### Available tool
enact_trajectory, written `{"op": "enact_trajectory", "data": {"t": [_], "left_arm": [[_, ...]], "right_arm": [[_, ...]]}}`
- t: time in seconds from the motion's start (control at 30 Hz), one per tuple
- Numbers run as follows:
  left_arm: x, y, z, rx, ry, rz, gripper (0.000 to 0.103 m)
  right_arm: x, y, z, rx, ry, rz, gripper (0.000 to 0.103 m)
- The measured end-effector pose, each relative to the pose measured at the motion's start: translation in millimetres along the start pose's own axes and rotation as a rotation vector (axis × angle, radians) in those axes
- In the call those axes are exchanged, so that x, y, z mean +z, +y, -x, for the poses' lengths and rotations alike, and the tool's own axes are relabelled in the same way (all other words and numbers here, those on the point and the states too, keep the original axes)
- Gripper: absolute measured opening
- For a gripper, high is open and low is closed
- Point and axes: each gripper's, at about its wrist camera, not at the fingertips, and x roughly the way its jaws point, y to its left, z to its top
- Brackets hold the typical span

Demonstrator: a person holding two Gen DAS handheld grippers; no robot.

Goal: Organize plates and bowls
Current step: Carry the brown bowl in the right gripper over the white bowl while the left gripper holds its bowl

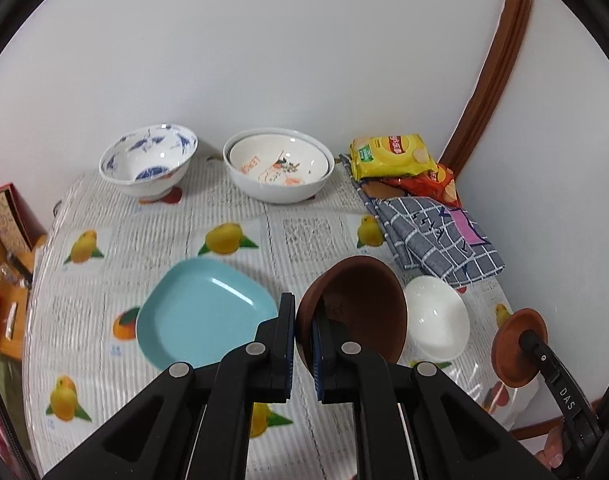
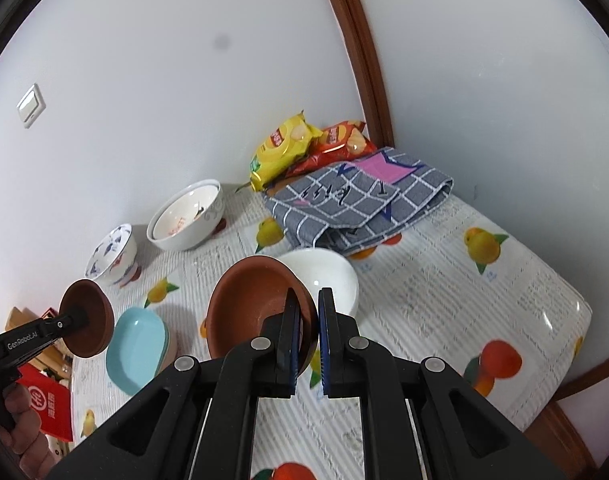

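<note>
Along the table's far edge, against the wall, stand a blue-patterned bowl, then a large white bowl with an orange-printed bowl nested inside, then a yellow snack bag over a red one in the far right corner, beside a folded grey checked cloth. Nearer, a light blue plate lies left of centre and a plain white bowl sits just beside the cloth. The left gripper, marked "GenRoboLAI", is clamped on the rim of a dark brown bowl, held tilted above the table. The right gripper, marked "DAS", grips a second brown bowl by its rim, in front of the white bowl.
</note>
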Motion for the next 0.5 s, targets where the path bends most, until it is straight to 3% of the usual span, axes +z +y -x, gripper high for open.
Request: {"op": "enact_trajectory", "data": {"t": [0.5], "left_arm": [[19.5, -12.9, -58.2, -0.064, 0.047, -0.038, 0.007]], "right_arm": [[7.2, -2.6, -38.8, -0.038, 0.04, -0.006, 0.009]]}}
